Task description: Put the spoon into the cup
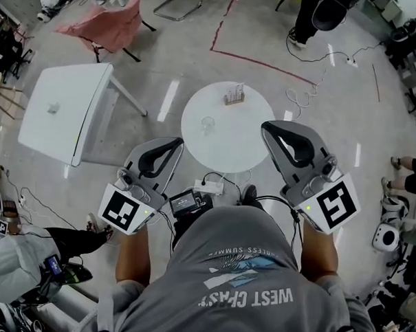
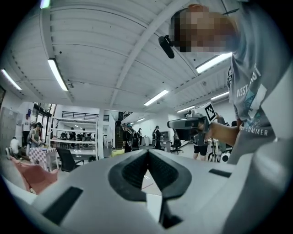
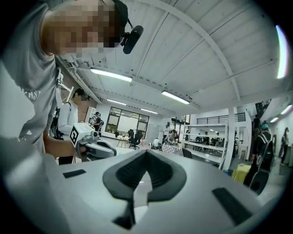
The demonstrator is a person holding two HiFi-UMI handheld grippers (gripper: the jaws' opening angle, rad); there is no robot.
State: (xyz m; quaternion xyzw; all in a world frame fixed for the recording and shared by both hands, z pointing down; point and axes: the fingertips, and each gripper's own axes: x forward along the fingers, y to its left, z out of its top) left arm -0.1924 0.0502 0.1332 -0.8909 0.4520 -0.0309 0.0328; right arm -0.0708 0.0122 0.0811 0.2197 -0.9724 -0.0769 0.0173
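Clear cup stands near wooden holder on table.

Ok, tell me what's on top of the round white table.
A clear cup sits near the middle and a small wooden stand at the far edge. The right tongs cover the right rim of the table, hiding that strip.

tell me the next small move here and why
Probably lower the right tongs toward the holder at the far edge of the round table, opening them. Both it and the left tongs are shut and empty; the clear cup stands near the middle, and the spoon, too small to make out, is likely in that holder.
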